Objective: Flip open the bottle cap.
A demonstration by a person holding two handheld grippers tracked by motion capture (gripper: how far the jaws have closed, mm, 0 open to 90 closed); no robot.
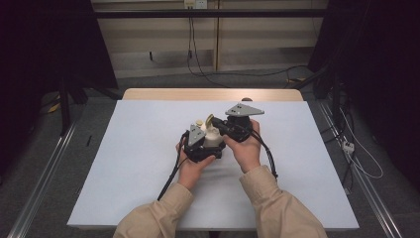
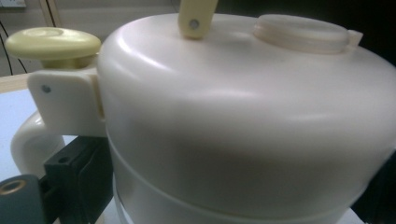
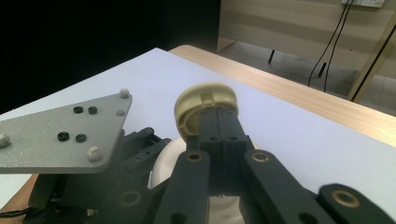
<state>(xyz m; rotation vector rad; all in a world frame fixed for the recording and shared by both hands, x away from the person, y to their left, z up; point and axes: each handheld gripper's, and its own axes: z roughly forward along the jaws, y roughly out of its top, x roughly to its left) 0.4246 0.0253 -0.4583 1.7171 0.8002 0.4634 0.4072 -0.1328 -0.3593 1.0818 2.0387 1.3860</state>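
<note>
Both grippers meet at the middle of the white-covered table, working one cream plastic jug. Seen from above, the left gripper sits at the jug's 8 o'clock. Its own view has dark jaw parts at either side of the wide body, so it looks clamped around the jug, though pad contact is hidden. The right gripper comes in from 3 o'clock, jaws pressed together on the yellow hinged tab on top.

The jug looks like rigid, smooth, light moulded plastic, so likely slippery under a squeeze. The curved handle would probably give a surer hold.

Smaller parts: a round screw cap at 1 o'clock in the left gripper view and a yellow knob at 10 o'clock.
</note>
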